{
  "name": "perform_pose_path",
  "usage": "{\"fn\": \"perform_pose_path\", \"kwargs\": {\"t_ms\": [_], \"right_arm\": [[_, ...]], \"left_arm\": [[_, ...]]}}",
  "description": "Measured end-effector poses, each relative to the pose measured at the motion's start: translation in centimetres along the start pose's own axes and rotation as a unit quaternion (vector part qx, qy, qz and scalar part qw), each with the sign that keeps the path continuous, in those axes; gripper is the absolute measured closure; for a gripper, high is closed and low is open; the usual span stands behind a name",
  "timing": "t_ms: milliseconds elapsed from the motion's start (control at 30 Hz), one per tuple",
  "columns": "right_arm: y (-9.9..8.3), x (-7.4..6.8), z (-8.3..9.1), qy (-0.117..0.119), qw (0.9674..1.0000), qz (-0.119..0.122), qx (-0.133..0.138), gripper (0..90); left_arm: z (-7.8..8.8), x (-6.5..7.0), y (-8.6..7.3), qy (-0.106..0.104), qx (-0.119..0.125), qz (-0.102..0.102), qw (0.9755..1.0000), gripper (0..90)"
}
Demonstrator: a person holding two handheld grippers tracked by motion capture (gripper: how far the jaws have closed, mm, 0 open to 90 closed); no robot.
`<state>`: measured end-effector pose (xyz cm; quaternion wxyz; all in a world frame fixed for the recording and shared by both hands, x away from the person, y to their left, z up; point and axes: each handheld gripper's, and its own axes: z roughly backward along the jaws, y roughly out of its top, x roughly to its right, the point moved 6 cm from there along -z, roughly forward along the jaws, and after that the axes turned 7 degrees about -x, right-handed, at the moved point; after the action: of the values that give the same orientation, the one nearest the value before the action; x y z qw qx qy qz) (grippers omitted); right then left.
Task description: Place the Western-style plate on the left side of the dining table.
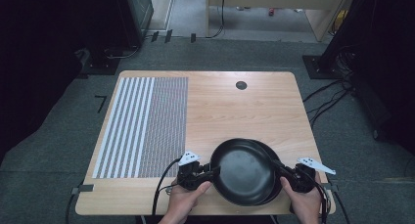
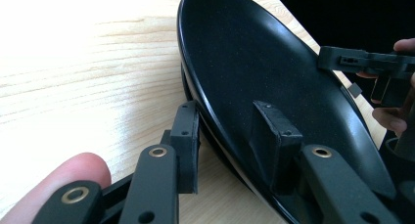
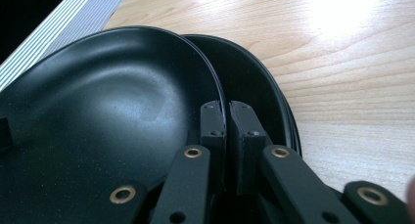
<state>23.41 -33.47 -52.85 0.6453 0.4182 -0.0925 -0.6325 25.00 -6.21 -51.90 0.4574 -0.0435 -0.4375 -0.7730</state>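
A stack of black plates sits near the table's front edge. The top black plate point(image 1: 242, 171) point(image 2: 254, 62) point(image 3: 98, 116) is shifted left off the lower plate point(image 1: 275, 158) point(image 3: 254, 82). My right gripper point(image 1: 285, 174) point(image 3: 227, 117) is shut on the top plate's right rim, one pad inside the plate and one under it. My left gripper point(image 1: 214, 171) point(image 2: 230, 131) straddles the left rim. One pad lies on the plate's inner face; the other stands off the underside with wood showing between, so it is open. The right gripper point(image 2: 367, 60) also appears across the plate in the left gripper view.
The wooden table point(image 1: 235, 111) carries a grey and white striped mat point(image 1: 142, 126) on its left half and a small black round cap point(image 1: 241, 85) near the far edge. Cables and dark stands lie on the carpet around the table.
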Motion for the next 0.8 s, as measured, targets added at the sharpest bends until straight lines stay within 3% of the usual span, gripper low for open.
{"fn": "perform_pose_path", "kwargs": {"t_ms": [200,433,600,800], "right_arm": [[-0.13,-0.31,-0.20,0.008,0.9999,0.006,-0.005,85.7],[-0.28,-0.67,-0.41,0.017,0.9998,0.007,-0.010,85.7],[-0.31,-0.71,-0.44,0.023,0.9996,0.004,-0.014,85.7],[-0.34,-0.56,-0.58,0.036,0.9991,-0.016,-0.014,84.8]], "left_arm": [[0.77,0.09,0.16,-0.001,0.005,0.004,1.0000,64.1],[0.91,-0.74,0.17,0.007,0.007,0.026,0.9996,64.0],[0.98,-0.81,0.25,0.009,0.009,0.021,0.9997,64.2],[0.96,-0.86,0.26,0.011,0.010,0.013,0.9998,64.1]]}}
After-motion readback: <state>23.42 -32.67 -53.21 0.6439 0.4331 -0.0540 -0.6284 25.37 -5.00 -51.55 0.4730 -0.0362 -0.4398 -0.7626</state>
